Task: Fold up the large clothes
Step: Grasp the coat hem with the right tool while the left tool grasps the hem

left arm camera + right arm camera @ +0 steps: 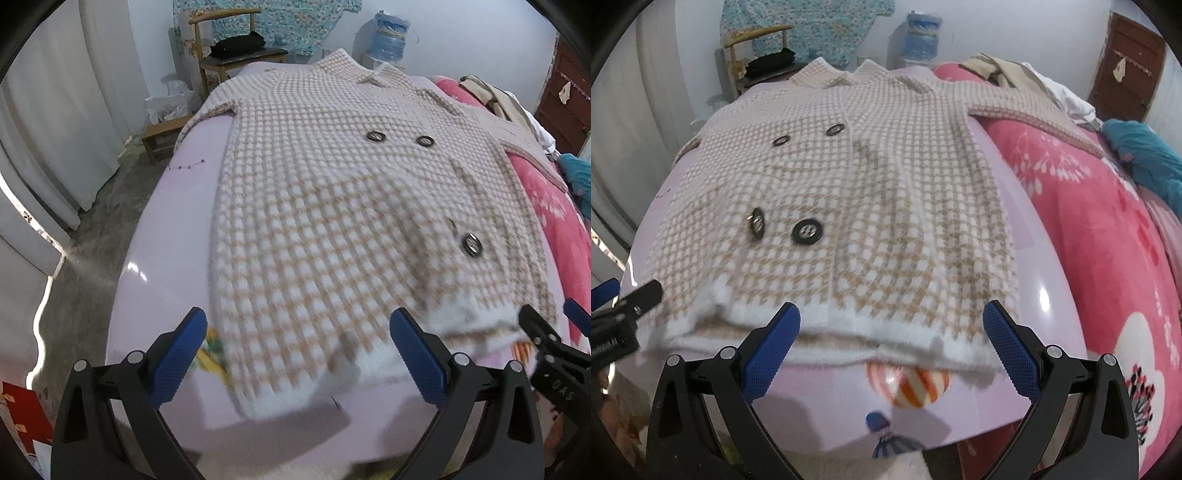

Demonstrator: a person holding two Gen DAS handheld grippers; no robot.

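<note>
Both grippers, left [297,354] and right [892,350], jaws apart above the fluffy beige-and-white checked coat's [332,206] hem. Risk: thick pile bunches; a grip catches the top layer only.

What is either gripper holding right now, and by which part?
Nothing. The left gripper and right gripper are both open, poised at the coat's white hem.

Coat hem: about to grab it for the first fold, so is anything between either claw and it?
Nothing visible. The left claw and right claw, both open, face the coat's white hem directly.
</note>
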